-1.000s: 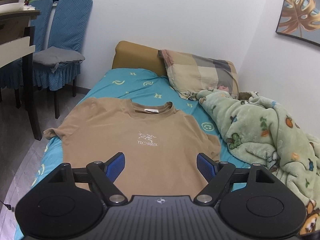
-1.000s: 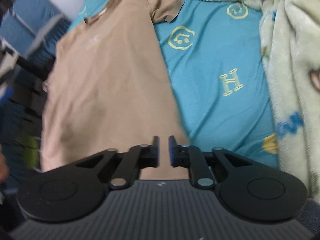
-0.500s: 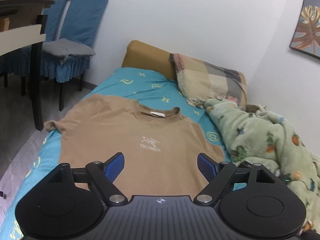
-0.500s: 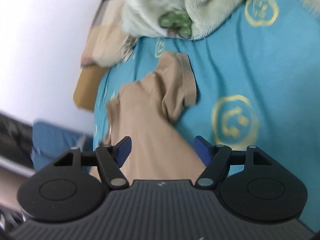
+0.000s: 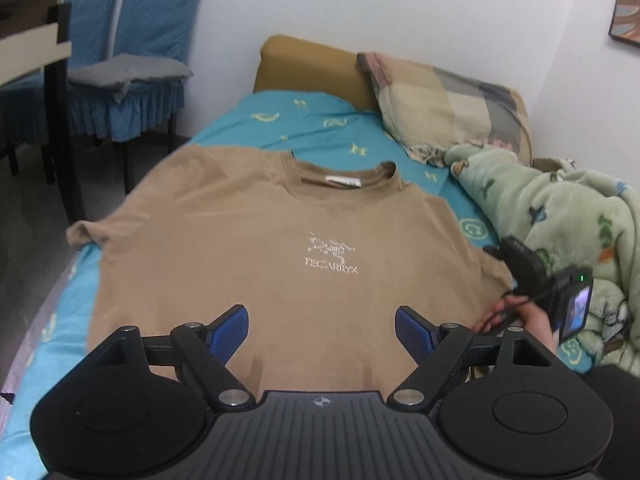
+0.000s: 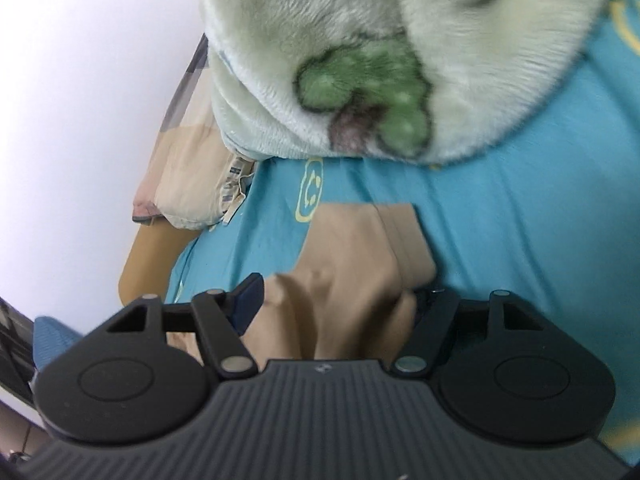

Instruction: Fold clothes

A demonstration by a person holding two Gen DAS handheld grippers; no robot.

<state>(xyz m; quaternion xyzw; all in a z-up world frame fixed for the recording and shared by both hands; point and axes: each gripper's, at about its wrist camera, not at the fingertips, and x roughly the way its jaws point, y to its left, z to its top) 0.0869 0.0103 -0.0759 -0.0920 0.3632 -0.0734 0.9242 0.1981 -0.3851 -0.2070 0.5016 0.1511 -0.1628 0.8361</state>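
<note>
A tan T-shirt [image 5: 280, 240] with a white chest logo lies flat, front up, on the teal bed sheet [image 5: 320, 120]. My left gripper [image 5: 320, 312] hovers open over the shirt's lower half, nothing between its blue pads. My right gripper [image 6: 338, 286] is at the shirt's right sleeve [image 6: 360, 240]; its jaws are closing, with bunched sleeve cloth between them and no visible squeeze. Cloth partly hides its right finger. The left wrist view shows that gripper [image 5: 505, 249] at the shirt's right edge, held by a hand [image 5: 532, 320].
A green fleece blanket [image 5: 560, 216] is heaped along the bed's right side, just beyond the sleeve [image 6: 360, 40]. A checked pillow [image 5: 448, 100] leans on the brown headboard [image 5: 312, 64]. Blue-covered chairs [image 5: 132, 60] and a table [image 5: 36, 48] stand left of the bed.
My right gripper swung from the shirt's lower hem up to the right sleeve, rolled, and its jaws went from nearly shut to wide. My left gripper came lower and closer over the shirt.
</note>
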